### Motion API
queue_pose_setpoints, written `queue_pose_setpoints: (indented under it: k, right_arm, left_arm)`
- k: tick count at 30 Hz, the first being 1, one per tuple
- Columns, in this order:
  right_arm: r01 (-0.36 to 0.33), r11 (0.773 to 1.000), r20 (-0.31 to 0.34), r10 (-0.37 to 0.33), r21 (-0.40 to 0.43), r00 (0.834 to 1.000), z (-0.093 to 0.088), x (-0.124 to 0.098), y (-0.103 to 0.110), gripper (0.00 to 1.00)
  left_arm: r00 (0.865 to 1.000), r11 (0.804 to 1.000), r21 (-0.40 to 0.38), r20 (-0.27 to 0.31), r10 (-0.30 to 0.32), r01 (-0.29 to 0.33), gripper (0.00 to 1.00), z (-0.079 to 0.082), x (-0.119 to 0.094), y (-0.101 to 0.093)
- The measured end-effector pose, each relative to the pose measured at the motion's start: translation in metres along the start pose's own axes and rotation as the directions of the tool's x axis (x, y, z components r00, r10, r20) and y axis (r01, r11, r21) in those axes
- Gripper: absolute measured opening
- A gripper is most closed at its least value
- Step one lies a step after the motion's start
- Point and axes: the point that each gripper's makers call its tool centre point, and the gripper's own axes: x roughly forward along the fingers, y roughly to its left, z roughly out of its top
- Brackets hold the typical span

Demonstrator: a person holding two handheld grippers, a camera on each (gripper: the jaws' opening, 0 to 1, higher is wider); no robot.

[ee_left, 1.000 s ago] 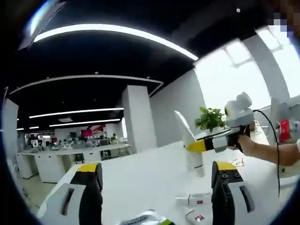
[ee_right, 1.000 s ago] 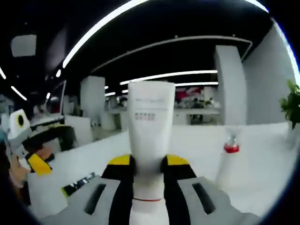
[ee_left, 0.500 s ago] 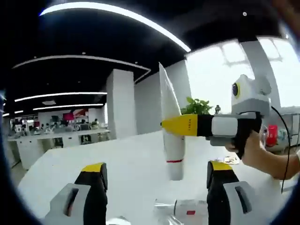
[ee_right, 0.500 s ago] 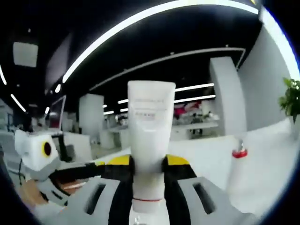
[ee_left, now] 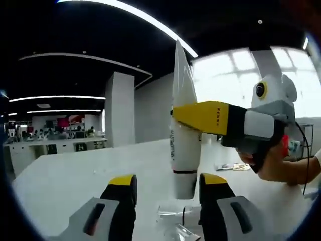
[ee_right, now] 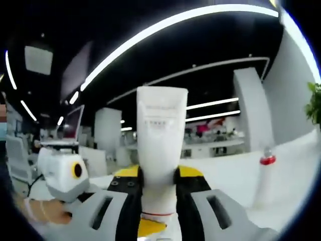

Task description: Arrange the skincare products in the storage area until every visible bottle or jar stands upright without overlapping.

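So the right gripper (ee_left: 200,116) has swung the white tube (ee_left: 183,130) in closer over the last second, jaws clamped around its middle, cap end down, above the worktop (ee_left: 75,181). The tube now hangs at 12 o'clock between the left gripper (ee_left: 167,201) jaws, which are spread apart and empty. Looks like a handoff or steadying move before standing it up.

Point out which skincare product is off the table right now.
The white tube, clamped cap-down in the right gripper; the red-capped bottle stands on the white table.
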Motion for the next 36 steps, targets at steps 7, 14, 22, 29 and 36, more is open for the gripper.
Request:
queue_pose_setpoints:
  k: [7,14,22,29,36]
  right_arm:
    - [-0.069,0.998,-0.005,0.069,-0.002,0.998,-0.006,0.001,0.016,0.23]
    - [-0.104,0.995,0.002,0.104,-0.003,0.995,-0.012,0.003,0.024,0.3]
    - [-0.146,0.987,-0.001,0.146,0.07,0.989,-0.015,0.002,0.034,0.47]
    - [-0.126,0.983,-0.036,0.132,0.137,0.991,-0.018,-0.008,0.036,0.33]
    - [-0.094,0.987,-0.088,0.105,0.127,0.991,-0.022,-0.01,0.032,0.28]
  left_arm:
    - [0.998,0.995,0.076,-0.023,-0.063,0.065,0.21,-0.005,-0.001,-0.024]
    - [0.996,0.999,-0.013,-0.081,-0.039,0.038,0.18,-0.011,-0.012,-0.023]
    - [0.993,0.997,-0.038,-0.092,-0.068,0.064,0.17,-0.009,-0.015,-0.032]
    - [0.993,0.999,0.024,-0.112,-0.043,0.046,0.17,-0.014,-0.012,-0.031]
    - [0.991,0.996,0.013,-0.097,-0.088,0.09,0.2,-0.017,-0.007,-0.03]
